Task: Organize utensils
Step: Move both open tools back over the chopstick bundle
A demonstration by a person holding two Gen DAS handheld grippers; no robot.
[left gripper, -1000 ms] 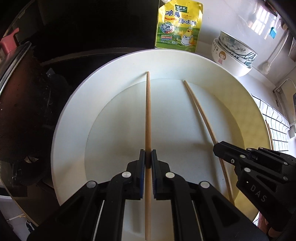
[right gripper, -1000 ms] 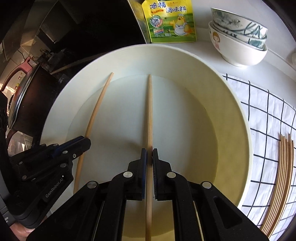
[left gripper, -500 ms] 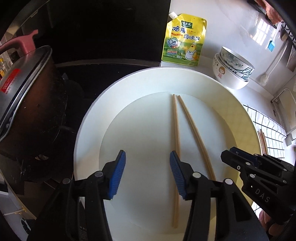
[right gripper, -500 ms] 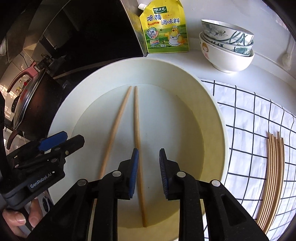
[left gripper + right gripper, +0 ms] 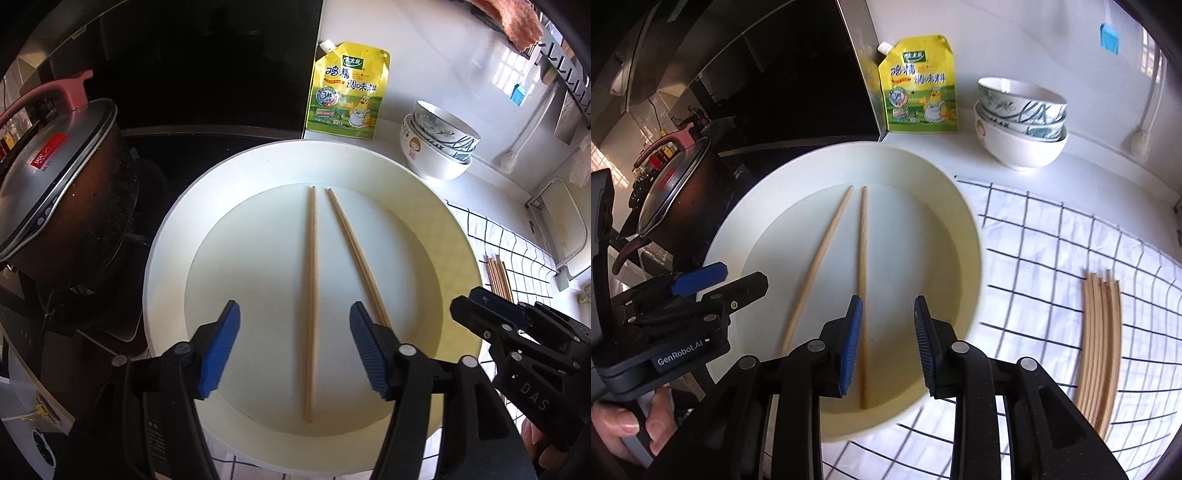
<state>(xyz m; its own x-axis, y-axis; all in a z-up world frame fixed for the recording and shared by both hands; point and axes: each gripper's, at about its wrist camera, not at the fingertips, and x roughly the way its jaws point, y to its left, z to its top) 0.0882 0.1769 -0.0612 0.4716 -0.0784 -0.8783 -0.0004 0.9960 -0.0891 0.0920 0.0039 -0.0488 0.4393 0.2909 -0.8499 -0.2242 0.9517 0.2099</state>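
Two wooden chopsticks lie loose in a large cream plate (image 5: 166, 258) (image 5: 964, 229). The left chopstick (image 5: 311, 295) (image 5: 816, 262) and the right chopstick (image 5: 354, 251) (image 5: 863, 280) almost meet at their far tips. My left gripper (image 5: 294, 350) is open and empty, above the plate's near side. My right gripper (image 5: 888, 343) is open and empty, its left pad beside the right chopstick. Each gripper shows in the other's view: the right gripper (image 5: 517, 332) and the left gripper (image 5: 683, 314).
A bundle of several chopsticks (image 5: 1102, 343) (image 5: 498, 273) lies on a checked cloth (image 5: 1052, 240) to the right. Stacked bowls (image 5: 439, 147) (image 5: 1019, 118) and a yellow seasoning pouch (image 5: 347, 92) (image 5: 919, 85) stand behind the plate. A lidded pot (image 5: 59, 192) (image 5: 672, 184) stands left.
Both grippers were shut on a chopstick each a second ago. Both opened, left the chopsticks lying in the plate, and pulled back and up.
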